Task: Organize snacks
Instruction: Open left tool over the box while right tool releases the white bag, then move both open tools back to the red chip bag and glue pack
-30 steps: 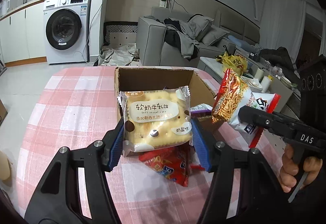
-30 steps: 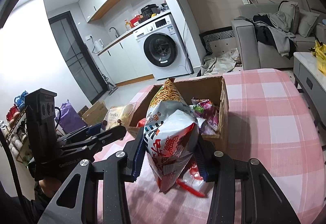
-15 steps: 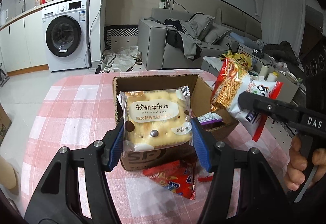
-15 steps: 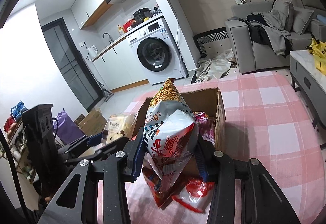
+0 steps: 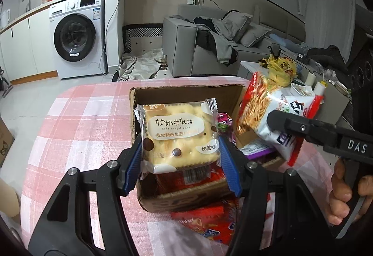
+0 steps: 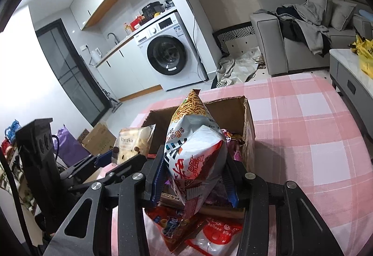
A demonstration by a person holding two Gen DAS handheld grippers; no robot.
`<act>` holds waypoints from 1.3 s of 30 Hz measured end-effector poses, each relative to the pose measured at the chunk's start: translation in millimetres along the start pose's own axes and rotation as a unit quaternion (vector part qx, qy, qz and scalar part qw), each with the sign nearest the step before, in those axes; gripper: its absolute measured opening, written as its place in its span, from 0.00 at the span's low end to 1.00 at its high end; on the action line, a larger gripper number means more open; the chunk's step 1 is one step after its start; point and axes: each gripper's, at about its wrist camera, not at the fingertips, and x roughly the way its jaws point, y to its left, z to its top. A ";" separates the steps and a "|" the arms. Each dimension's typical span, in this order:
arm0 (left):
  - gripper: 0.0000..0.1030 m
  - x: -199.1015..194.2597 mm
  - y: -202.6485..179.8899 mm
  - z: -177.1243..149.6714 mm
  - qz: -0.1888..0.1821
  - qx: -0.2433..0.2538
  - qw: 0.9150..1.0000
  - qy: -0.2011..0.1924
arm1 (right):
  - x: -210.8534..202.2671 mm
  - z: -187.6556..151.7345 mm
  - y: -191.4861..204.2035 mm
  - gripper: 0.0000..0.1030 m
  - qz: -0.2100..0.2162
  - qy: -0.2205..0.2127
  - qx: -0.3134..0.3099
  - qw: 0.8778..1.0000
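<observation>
My left gripper [image 5: 180, 162] is shut on a square nougat cracker pack [image 5: 178, 133], held over the open cardboard box [image 5: 186, 92]. My right gripper [image 6: 194, 176] is shut on a red and white noodle snack bag [image 6: 195, 146], also over the box [image 6: 248, 130]. In the left wrist view the noodle bag [image 5: 263, 111] and right gripper [image 5: 314, 130] hang over the box's right side. In the right wrist view the cracker pack [image 6: 134, 143] shows at left. Several snack packets lie inside the box. Red packets [image 5: 209, 223] lie on the cloth before it.
The box stands on a table with a pink checked cloth [image 5: 88, 130]. A red and white packet [image 6: 214, 236] lies under the right gripper. A person's hand [image 5: 342, 190] grips the right tool. Sofa, washing machine and a low side table stand beyond the table.
Both grippers have moved forward over the box with their packs still held. The box now sits closer and lower in both views, and the red packets have slid toward the bottom edge.
</observation>
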 end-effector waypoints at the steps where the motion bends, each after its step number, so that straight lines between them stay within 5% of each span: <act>1: 0.56 3.2 2.4 1.2 0.000 0.000 1.000 0.002 | 3.3 1.3 -0.1 0.43 -0.002 0.002 0.000 1.000; 9: 0.58 28.0 8.2 3.5 0.006 0.003 1.000 0.018 | 19.9 1.8 0.8 0.46 0.003 0.024 -0.009 1.000; 14: 0.77 25.7 5.8 3.2 0.000 0.008 1.000 0.017 | 8.8 -3.0 2.0 0.52 -0.014 0.017 -0.028 0.999; 16: 0.80 20.5 4.9 1.5 -0.002 0.008 1.000 0.016 | 0.2 -5.4 0.6 0.64 -0.017 0.013 -0.029 0.999; 18: 0.86 13.4 3.0 -1.1 0.006 0.008 1.000 0.016 | -8.8 -8.8 -2.0 0.86 -0.023 0.006 -0.029 0.999; 21: 0.99 -1.0 2.7 -7.3 0.011 0.003 1.000 0.011 | -20.8 -14.4 -6.5 0.98 -0.045 0.001 -0.029 0.999; 25: 0.99 -20.2 5.9 -20.1 0.026 -0.005 1.000 0.015 | -31.9 -24.0 -15.6 0.99 -0.084 -0.001 -0.028 0.996; 39: 0.99 -43.9 18.6 -79.3 0.035 -0.018 0.998 0.044 | -3.9 -72.5 -20.6 1.00 -0.101 0.073 -0.037 0.992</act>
